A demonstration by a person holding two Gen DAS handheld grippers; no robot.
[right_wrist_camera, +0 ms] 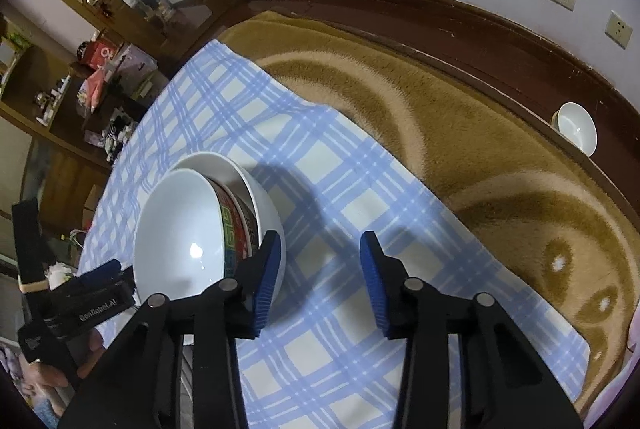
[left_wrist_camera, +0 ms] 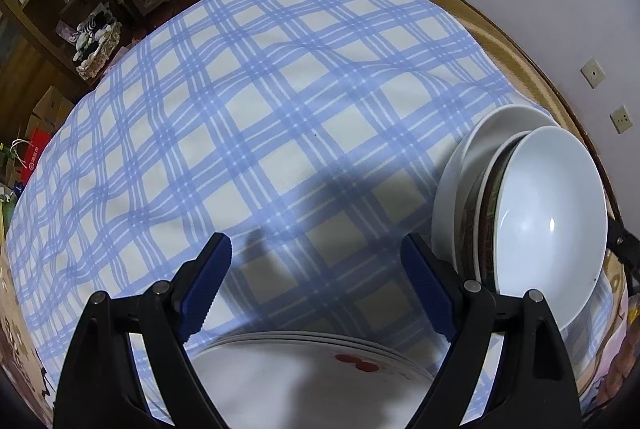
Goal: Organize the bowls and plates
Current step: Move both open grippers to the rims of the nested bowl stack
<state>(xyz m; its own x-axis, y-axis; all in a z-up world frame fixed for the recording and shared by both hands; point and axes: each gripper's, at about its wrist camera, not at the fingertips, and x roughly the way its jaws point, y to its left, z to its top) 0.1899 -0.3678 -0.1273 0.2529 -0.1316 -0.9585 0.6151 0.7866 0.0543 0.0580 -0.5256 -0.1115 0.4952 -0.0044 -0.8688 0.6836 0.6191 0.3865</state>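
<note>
A: The right gripper (right_wrist_camera: 316, 281) hangs over bare checked tablecloth (right_wrist_camera: 328, 361), jaws part-way apart with nothing between them. Just to its left sits the nested stack of bowls (right_wrist_camera: 184, 229): a white bowl on top, a patterned one under it, a wider white one at the bottom.

B: And the left gripper (left_wrist_camera: 316, 285) stands wide apart, also clamped on nothing, tips over the cloth with a stack of plates (left_wrist_camera: 304, 369) right below it, the top one carrying a red mark.

A: One small white bowl (right_wrist_camera: 576, 127) is stranded well apart on the dark wooden ledge (right_wrist_camera: 460, 29) by the wall.

B: That looks like the one left to fetch. The right gripper would do well to take its rim with one finger inside, one outside, squarely.

A: Glazed ware is likely to slip, so a firm bite, then lowering it level into the stack.
</note>
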